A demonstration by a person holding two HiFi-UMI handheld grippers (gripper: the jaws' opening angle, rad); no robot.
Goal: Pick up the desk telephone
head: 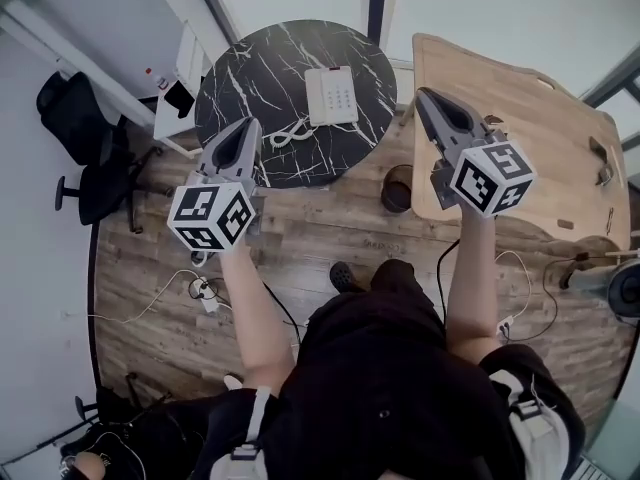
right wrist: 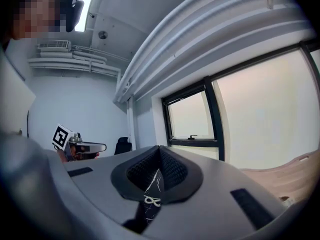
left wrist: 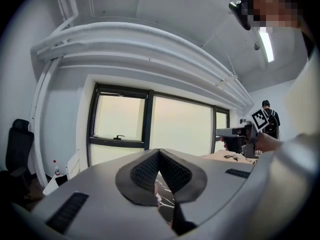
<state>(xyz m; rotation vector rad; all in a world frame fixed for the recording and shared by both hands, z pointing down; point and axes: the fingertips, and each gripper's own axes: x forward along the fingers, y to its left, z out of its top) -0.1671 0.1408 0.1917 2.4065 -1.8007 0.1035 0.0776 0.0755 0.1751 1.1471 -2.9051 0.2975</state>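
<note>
Wood-plank floor [head: 330,230] underfoot, windows [left wrist: 180,129] ahead, and out front a round black marble table [head: 240,68] with the white desk telephone [head: 331,95] lying flat on its right half.

Now the left gripper [head: 249,125] hangs above the table's near left part. The right gripper [head: 424,96] hangs just off the table's right rim, over the gap before the wooden desk [head: 520,118]. So the telephone lies between the two noses, a touch beyond the left one.

Its long axis runs away from the person, nearly in line with both grippers. Each gripper therefore has a long flank of it off to its inner side, not an end straight ahead. The coiled cord [head: 285,134] spills off the near left corner and curls up close to the left gripper's tip.

Both sets of jaws are pressed together with nothing in them. In the left gripper view the ribbed pads [left wrist: 145,171] meet along one seam. It's the same in the right gripper view, where only a sliver of marble and a loop of cord peek through underneath.

Which is nearer? From above it looks a close call, roughly even, and height over the table cannot be judged. Likely each gripper must swing inward and spread its jaws before any lift. The cord lies on the left one's path and could snag.
</note>
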